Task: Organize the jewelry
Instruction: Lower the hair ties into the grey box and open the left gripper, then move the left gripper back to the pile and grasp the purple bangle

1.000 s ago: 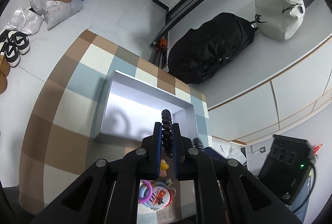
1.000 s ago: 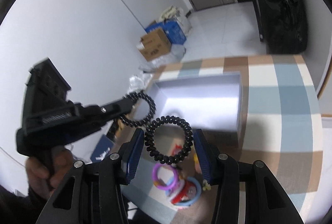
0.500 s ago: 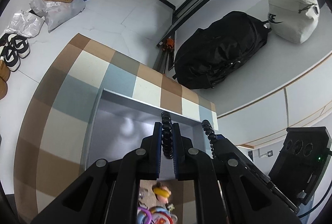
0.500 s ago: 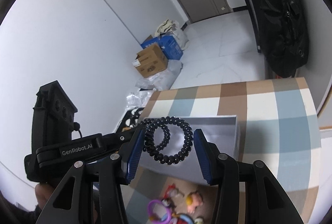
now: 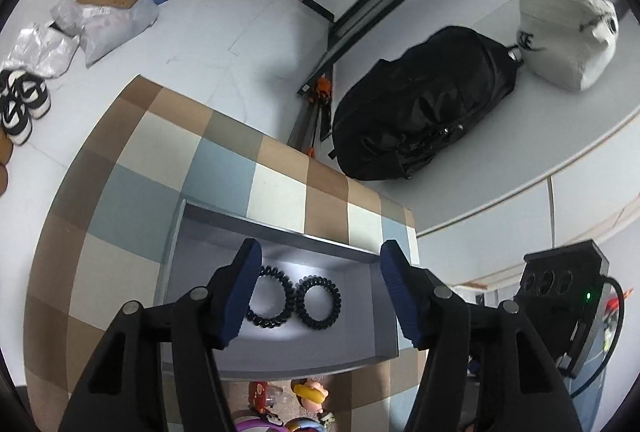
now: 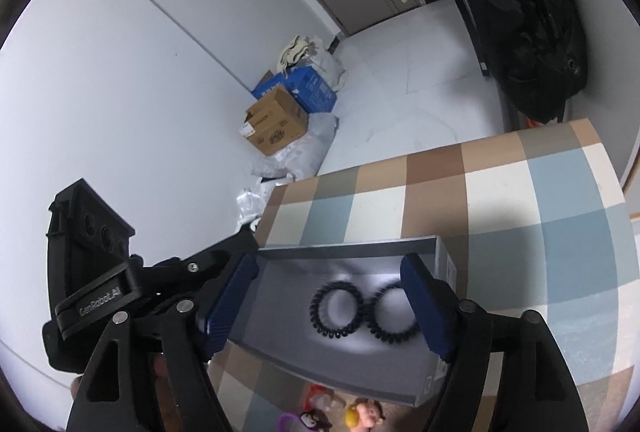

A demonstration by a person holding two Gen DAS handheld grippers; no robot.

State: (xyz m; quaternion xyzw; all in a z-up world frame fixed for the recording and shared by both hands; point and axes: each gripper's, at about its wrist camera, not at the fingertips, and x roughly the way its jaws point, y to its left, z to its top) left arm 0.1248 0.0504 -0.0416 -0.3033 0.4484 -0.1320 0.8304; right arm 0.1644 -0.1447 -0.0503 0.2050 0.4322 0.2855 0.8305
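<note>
Now both coils (image 5: pixel 294 296) lie touching in the box (image 5: pixel 172 272); my left gripper (image 5: pixel 320 292) and right gripper (image 6: pixel 330 306) hang spread, empty; next I'd reach the trinkets (image 5: pixel 308 394) by the table's (image 5: pixel 132 159) near edge

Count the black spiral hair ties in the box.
2. Both lie side by side, touching, on the floor of the grey box: the left hair tie and the right hair tie. None visible elsewhere.
</note>
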